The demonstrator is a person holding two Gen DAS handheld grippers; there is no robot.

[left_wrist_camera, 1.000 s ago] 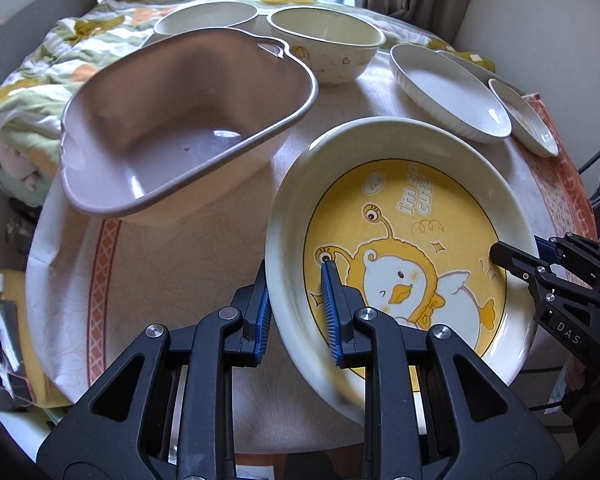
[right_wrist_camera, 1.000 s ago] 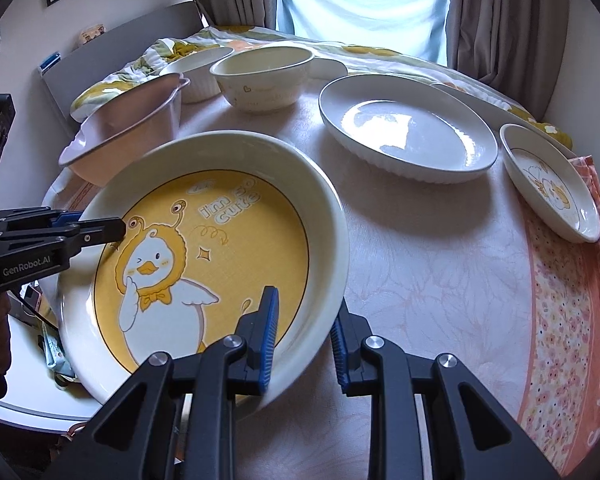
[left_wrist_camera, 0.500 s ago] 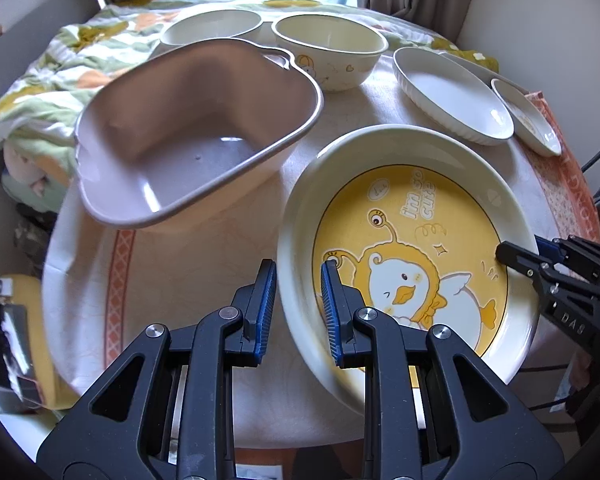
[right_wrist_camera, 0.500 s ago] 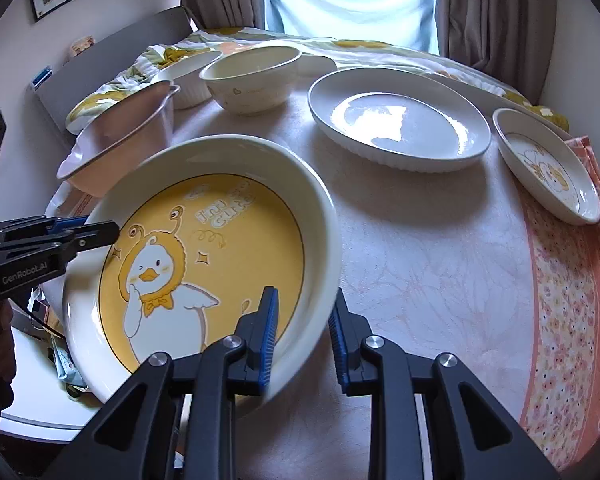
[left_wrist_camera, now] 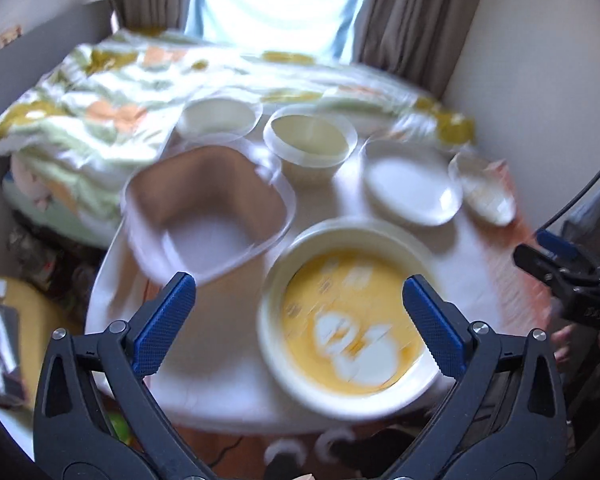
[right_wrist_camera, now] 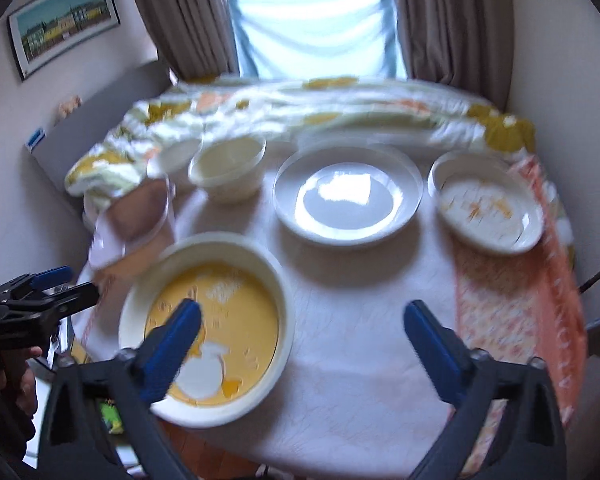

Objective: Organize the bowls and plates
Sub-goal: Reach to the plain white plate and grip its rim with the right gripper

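Observation:
The big cream plate with the yellow duck picture [left_wrist_camera: 348,320] [right_wrist_camera: 208,332] lies flat on the round table [right_wrist_camera: 360,340] near its front edge. My left gripper [left_wrist_camera: 295,282] hovers above the plate's left rim. Its jaws are opening wide and its pads touch nothing. Over the plate's right side my right gripper [right_wrist_camera: 302,307] is also opening, with nothing held. A pink-brown basin [left_wrist_camera: 208,208] stands to the left. Behind it are a cream bowl [left_wrist_camera: 310,140] and a white bowl [left_wrist_camera: 220,118]. To the right are a white oval plate [right_wrist_camera: 348,196] and a small printed plate [right_wrist_camera: 488,208].
Both views are blurred by motion. A bed with a flowered quilt [right_wrist_camera: 300,108] borders the table's far side, with curtains and a bright window behind. An orange patterned strip [right_wrist_camera: 516,304] runs down the cloth's right side. Floor clutter lies to the left of the table.
Both grippers were shut on the duck plate's rim. They have let go, spread wide and risen away from the table, while the plate stays lying on the cloth.

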